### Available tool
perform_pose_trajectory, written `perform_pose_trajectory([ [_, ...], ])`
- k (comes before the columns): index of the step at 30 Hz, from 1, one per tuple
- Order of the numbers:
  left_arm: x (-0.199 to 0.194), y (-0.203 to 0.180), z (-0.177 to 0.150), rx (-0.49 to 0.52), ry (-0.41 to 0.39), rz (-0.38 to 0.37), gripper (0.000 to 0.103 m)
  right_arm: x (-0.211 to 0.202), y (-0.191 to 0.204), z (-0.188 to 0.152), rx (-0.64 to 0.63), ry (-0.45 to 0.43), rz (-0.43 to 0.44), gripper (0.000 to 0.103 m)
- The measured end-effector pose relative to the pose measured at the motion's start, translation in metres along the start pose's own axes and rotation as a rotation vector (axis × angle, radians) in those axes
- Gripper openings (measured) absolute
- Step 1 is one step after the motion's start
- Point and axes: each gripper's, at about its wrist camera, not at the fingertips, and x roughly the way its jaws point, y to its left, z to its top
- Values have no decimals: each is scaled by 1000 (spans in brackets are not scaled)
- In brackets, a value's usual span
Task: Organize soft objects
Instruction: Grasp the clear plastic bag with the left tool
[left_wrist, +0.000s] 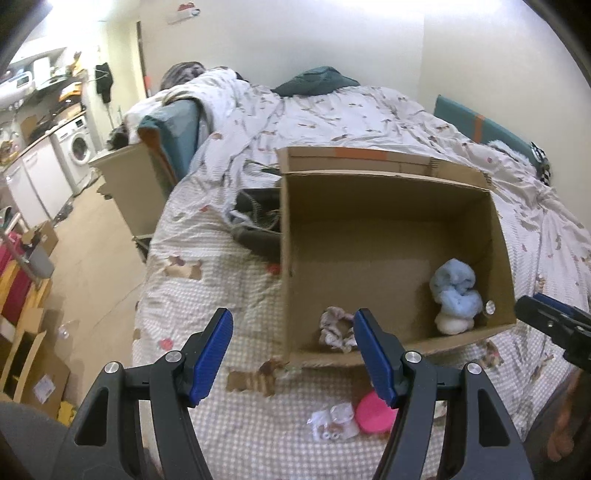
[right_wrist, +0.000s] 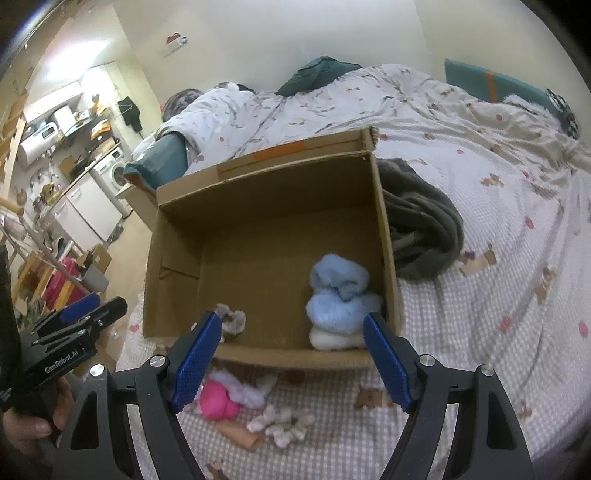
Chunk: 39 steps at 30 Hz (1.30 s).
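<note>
Bed (right_wrist: 480, 206) as worktop: cardboard box (right_wrist: 273, 236) already holding blue plush (right_wrist: 340, 291) and scrunchie (right_wrist: 232, 319). Left outside: pink ball (right_wrist: 216, 400), pale scrunchie (right_wrist: 280, 424). Left gripper (left_wrist: 293, 360) and right gripper (right_wrist: 291, 358) both spread, gripping nothing.

We see a small home, one studio room: a bed (left_wrist: 332, 122) with patterned bedding fills it, and a washing machine (left_wrist: 79, 149) stands under a cluttered kitchen counter (left_wrist: 40, 133) beside it
</note>
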Motion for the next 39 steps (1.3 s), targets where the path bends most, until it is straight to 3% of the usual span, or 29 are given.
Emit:
perform_pose_trajectory([
  [4, -11, 16, -8, -53, -5, 21, 65, -12, -3, -13, 38, -13, -49, 84],
  [10, -14, 45, -25, -172, 40, 31, 65, -17, -12, -29, 132, 17, 5, 84],
  [15, -5, 44, -29, -171, 95, 12, 65, -16, -7, -33, 127, 26, 6, 84],
  [18, 17, 31, -37, -153, 214, -92, 65, -13, -6, -33, 124, 33, 1, 84],
  [19, 31, 23, -44, -153, 298, -167, 63, -12, -7, -33, 126, 36, 0, 84],
  [21, 50, 10, -55, -148, 400, -227, 54, -12, -7, -34, 132, 39, -2, 84],
  [26, 87, -8, -70, -116, 510, -174, 52, -6, -13, -33, 168, 55, 10, 84],
  [31, 115, -2, -80, -238, 579, -191, 52, -1, -16, -33, 186, 68, 12, 84],
  [34, 124, -8, -81, -252, 593, -238, 45, 4, -17, -33, 193, 83, 12, 84],
  [36, 124, -12, -82, -245, 596, -254, 33, 9, -18, -33, 196, 96, 9, 84],
  [37, 123, -15, -82, -249, 601, -284, 22, 11, -19, -33, 197, 101, 8, 84],
  [39, 119, -18, -81, -248, 595, -303, 16, 13, -20, -32, 198, 108, 6, 84],
])
